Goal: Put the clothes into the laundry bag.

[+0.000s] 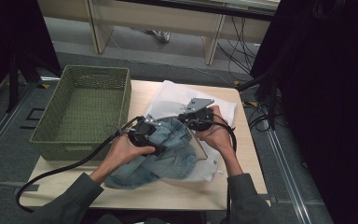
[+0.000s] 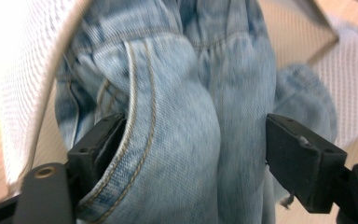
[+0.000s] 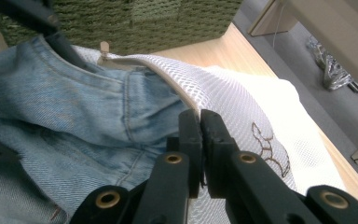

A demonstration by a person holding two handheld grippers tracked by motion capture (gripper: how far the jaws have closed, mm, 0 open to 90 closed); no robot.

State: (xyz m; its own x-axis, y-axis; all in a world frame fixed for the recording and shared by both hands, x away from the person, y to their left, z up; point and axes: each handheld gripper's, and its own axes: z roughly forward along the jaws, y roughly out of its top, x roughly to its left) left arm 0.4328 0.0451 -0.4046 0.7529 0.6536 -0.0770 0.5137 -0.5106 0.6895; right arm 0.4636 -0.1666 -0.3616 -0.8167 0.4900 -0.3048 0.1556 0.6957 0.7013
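Light blue denim jeans point(image 1: 168, 156) lie bunched on the table, partly inside the mouth of a white mesh bag point(image 1: 177, 95). My left gripper point(image 1: 157, 127) is open over the denim. In the left gripper view the jeans point(image 2: 182, 116) bulge between the widely parted jaws of the left gripper point(image 2: 189, 154), and the mesh bag point(image 2: 23, 70) curves around them. My right gripper point(image 1: 189, 119) is shut on the bag's rim. The right gripper view has the right gripper point(image 3: 200, 128) pinching the mesh bag point(image 3: 242, 107) at its edge, beside the jeans point(image 3: 74, 107).
A green woven basket point(image 1: 98, 71) stands on the left half of the wooden table point(image 1: 177, 192), and its wall point(image 3: 135, 18) rises behind the bag. Black cables trail off the table's left front. Desk legs and floor cables lie beyond the far edge.
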